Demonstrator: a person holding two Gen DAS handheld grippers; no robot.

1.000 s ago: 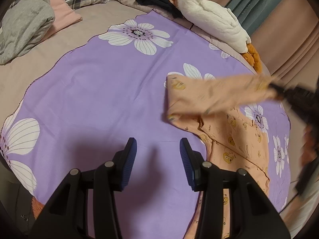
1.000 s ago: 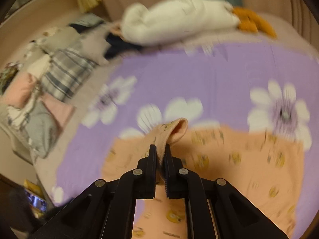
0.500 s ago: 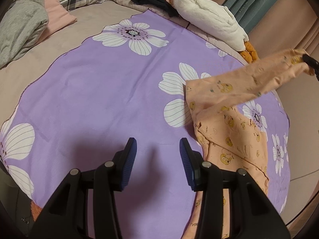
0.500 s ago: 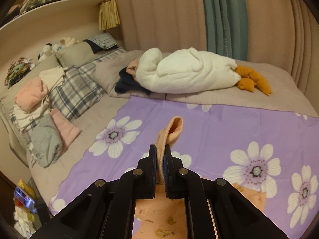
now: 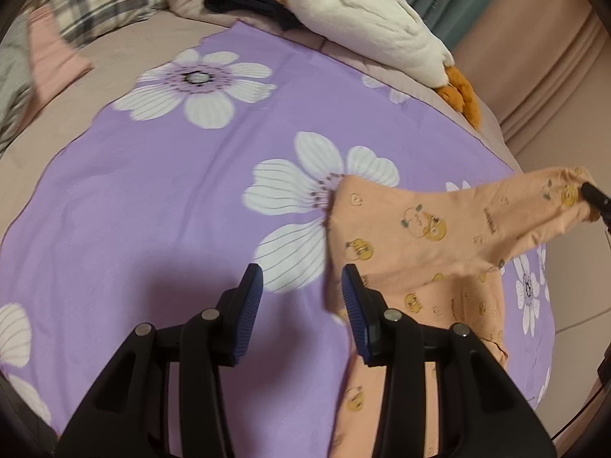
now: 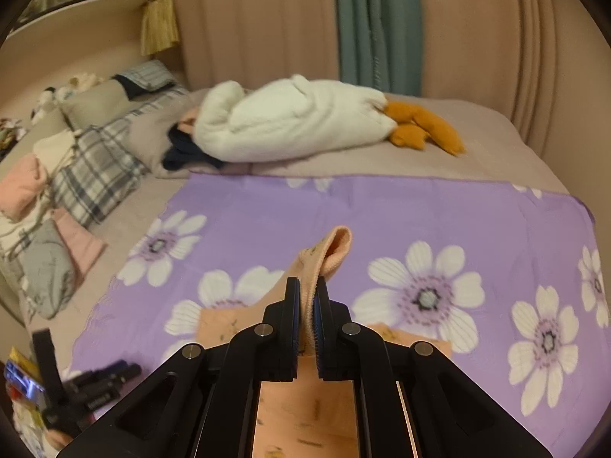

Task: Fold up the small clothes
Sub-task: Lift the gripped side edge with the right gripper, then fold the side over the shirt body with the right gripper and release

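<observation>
Left wrist view shows the peach garment (image 5: 416, 252), printed with small yellow figures, lying on the right side of the purple flowered sheet (image 5: 160, 198); its body runs lengthwise from near the camera away toward the middle of the bed, while one part is lifted off the sheet and stretched out to the right edge of the picture, where the right gripper (image 5: 595, 200) pinches its end; the left gripper (image 5: 301, 280) hovers over bare sheet just left of the garment's near edge, its jaws closing with nothing between them; right wrist view shows the right gripper (image 6: 305, 299) clamped on a fold of that peach cloth (image 6: 324, 259), the fold sticking up and forward beyond the pads; behind the sheet lie a white plush toy (image 6: 290, 122) with orange feet, a dark garment (image 6: 183, 154) and a plaid pillow (image 6: 91, 175); none of these touches the peach garment.
</observation>
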